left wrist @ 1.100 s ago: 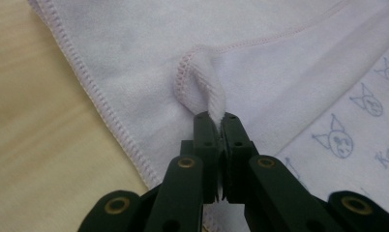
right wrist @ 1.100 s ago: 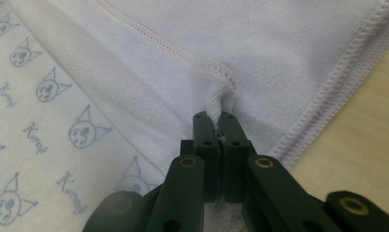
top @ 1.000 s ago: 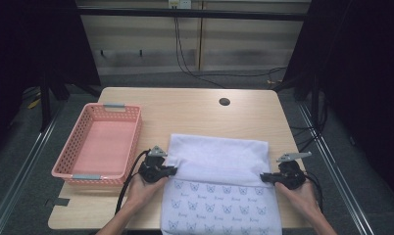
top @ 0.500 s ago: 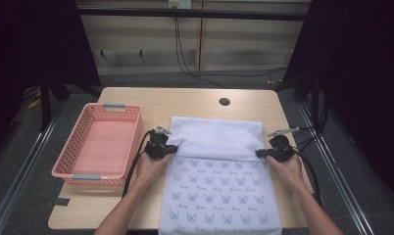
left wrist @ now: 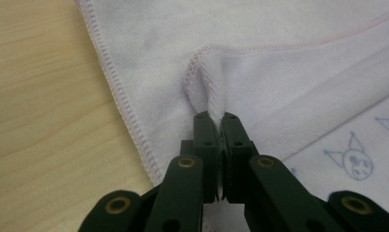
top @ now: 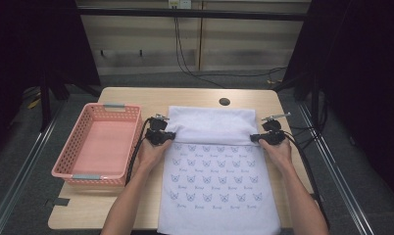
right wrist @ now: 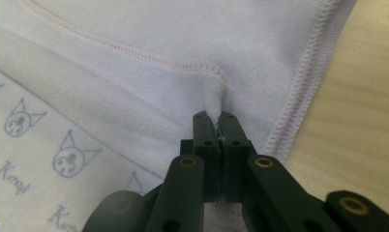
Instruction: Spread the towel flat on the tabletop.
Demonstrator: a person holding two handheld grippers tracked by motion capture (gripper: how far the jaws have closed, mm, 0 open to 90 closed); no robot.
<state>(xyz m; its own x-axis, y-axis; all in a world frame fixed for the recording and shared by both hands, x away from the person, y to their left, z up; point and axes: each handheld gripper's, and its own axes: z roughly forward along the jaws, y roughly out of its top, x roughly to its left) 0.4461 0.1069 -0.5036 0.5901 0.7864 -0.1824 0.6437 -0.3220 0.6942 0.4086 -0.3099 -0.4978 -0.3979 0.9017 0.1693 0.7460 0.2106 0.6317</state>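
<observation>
A soft white towel [top: 217,186] of fine, short-napped cloth lies spread over the middle of the pale wood-grain bench [top: 136,100], its near part printed with rows of small blue cat-face outlines and script lettering, its far part folded over so that a plain, unprinted band [top: 212,126] lies toward twelve o'clock. The towel's near edge hangs over the bench's six o'clock side. The left tool [top: 166,136], black and angular with a cable trailing behind it, sits at the fold's nine o'clock end; in the left gripper view its two slim black jaws are pressed together on a pinched-up ridge of the towel's ribbed, overlocked hem [left wrist: 209,96], which puckers into a small tent just ahead of the tips. The right tool [top: 256,138] sits at the fold's three o'clock end, and in the right gripper view its jaws are likewise clamped tight on a gathered bit of stitched hem [right wrist: 214,104], with bare wood showing beside the towel's edge. At nine o'clock from the towel, just beside the left hand [top: 151,152], stands a rectangular pink plastic basket [top: 72,156] with latticed walls and grey handles at its short ends. A small dark round hole [top: 224,102] marks the bench near twelve o'clock.
</observation>
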